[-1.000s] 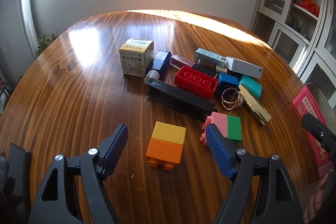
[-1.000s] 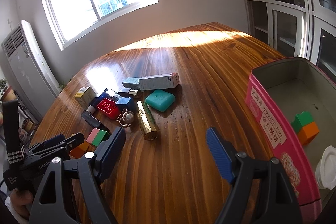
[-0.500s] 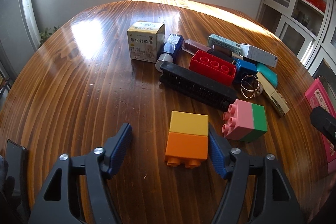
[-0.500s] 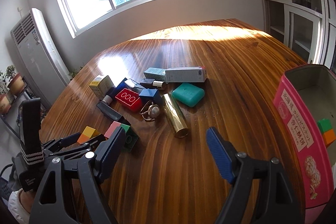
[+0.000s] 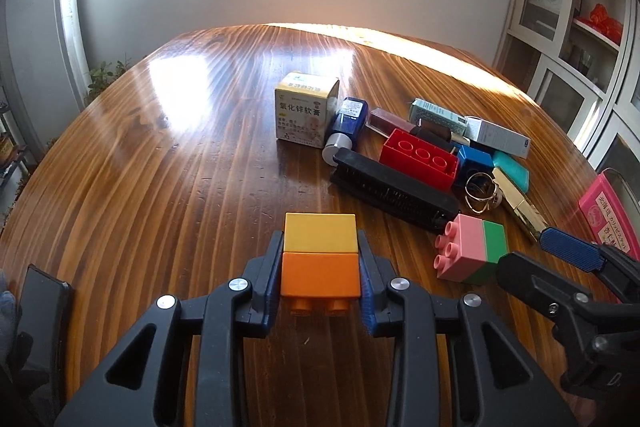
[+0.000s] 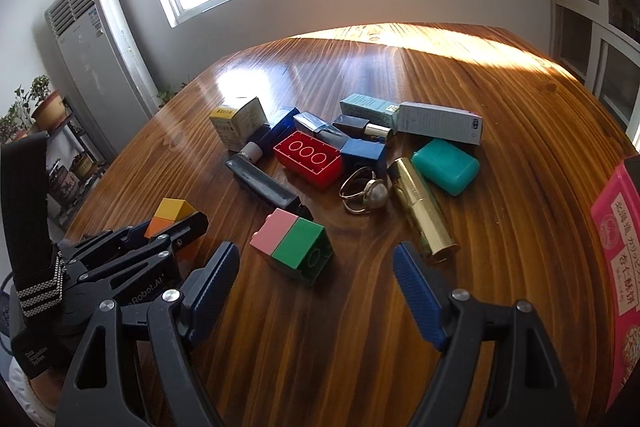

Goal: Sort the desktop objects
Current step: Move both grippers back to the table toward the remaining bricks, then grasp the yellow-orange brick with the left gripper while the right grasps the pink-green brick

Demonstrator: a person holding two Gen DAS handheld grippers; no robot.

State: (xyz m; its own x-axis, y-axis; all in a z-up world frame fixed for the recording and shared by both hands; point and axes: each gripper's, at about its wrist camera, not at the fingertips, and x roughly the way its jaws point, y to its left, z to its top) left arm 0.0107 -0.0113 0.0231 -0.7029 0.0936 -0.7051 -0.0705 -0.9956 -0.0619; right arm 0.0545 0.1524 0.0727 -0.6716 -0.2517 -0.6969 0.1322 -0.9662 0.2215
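The left tool (image 5: 320, 281), jaws just closing, clamps the yellow-orange block (image 5: 320, 259) at the desk's (image 5: 200, 167) six o'clock for lifting, while the right tool (image 6: 316, 279) gapes toward the pink-green block (image 6: 294, 247) at its twelve.

Left gripper (image 5: 320, 267) angled downward, jaws just closed in, right gripper (image 6: 314, 269) jaws wide apart

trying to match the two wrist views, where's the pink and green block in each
Left wrist: pink and green block at lower right, on its side, studs facing left.
Right wrist: just left of centre, ahead of the right tool.
Shared landmark: the red brick, beyond it in both.
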